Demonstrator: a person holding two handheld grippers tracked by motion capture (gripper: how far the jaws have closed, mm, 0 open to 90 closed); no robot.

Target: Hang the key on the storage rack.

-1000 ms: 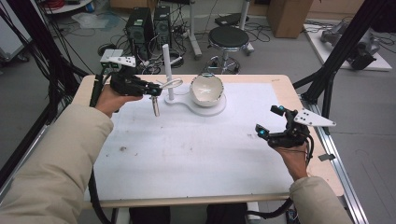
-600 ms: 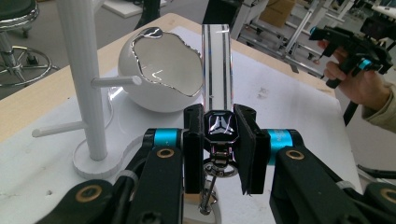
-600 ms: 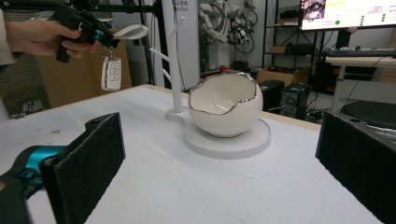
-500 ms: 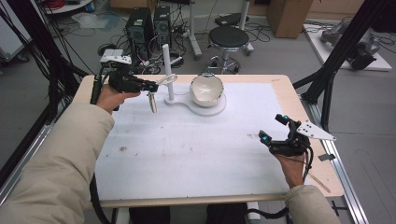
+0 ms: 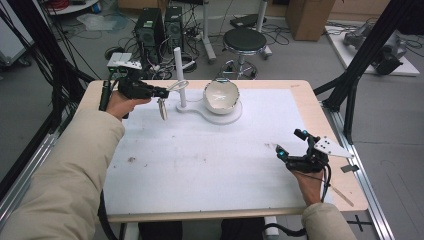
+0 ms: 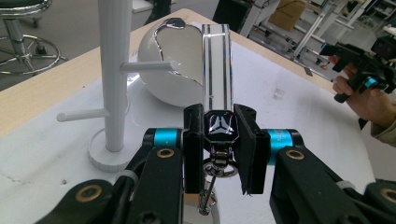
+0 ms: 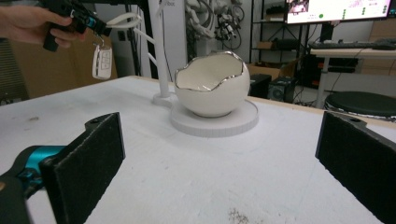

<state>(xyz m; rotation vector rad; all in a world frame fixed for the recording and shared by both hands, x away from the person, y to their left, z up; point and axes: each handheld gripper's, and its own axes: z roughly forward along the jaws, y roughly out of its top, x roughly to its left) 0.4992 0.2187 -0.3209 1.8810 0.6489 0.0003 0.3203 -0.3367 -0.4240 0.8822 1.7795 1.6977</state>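
Since a second ago, the right gripper point(image 5: 289, 154) has sunk toward the near right of the white surface point(image 5: 210, 160), jaws wide apart and empty. Left gripper point(image 5: 161, 93) has edged toward the white peg stand point(image 5: 178, 75), clamped on a strap loop point(image 6: 215, 60) with a car key fob point(image 5: 162, 108) dangling below. Hanging the loop on a peg looks not yet done; it hovers just beside the post, near the egg-shaped bowl point(image 5: 220, 96).
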